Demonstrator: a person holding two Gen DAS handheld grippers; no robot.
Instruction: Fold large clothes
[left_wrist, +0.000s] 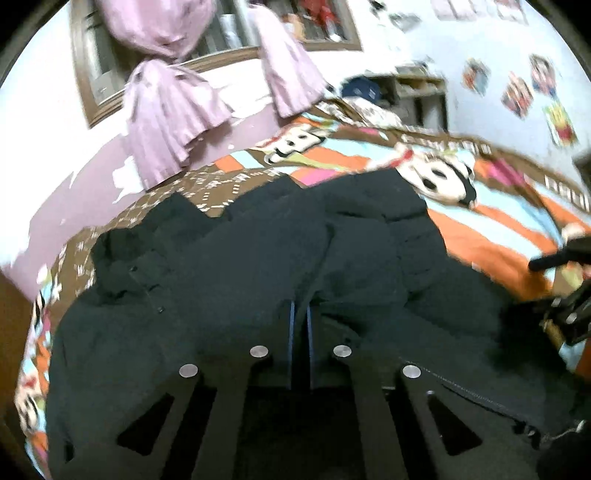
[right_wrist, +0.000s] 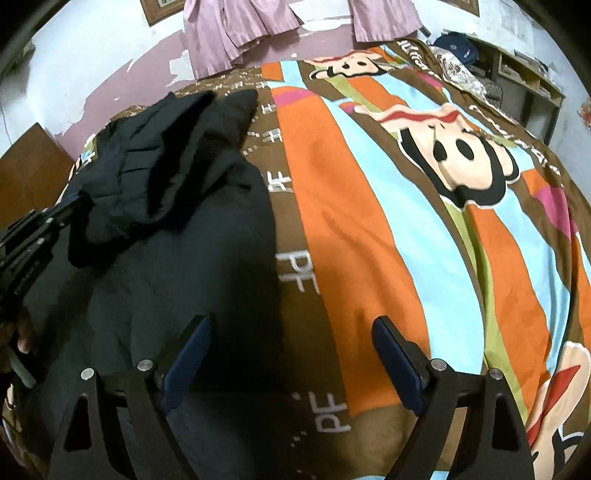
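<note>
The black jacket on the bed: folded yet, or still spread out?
Mostly spread: the black jacket covers the bedspread, only its hood end bunched.

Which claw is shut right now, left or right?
The left claw: its blue pads meet over the black jacket. The right claw gapes wide.

Ahead of the fingers a bed (right_wrist: 369, 221) fills most of the room, spread with a bedcover (right_wrist: 332, 192) striped in orange, light blue, brown and green and printed with cartoon monkey faces. Beyond its far edge stands a wall (left_wrist: 74, 177), lilac below with paint flaking off, white above. Pink curtains (left_wrist: 166, 110), knotted, hang before a brown-framed window (left_wrist: 85, 74). Farther off, to the right of the fingers, an open wooden shelf unit (right_wrist: 532, 77) stands against a white wall dotted with stickers (left_wrist: 517, 92).
</note>
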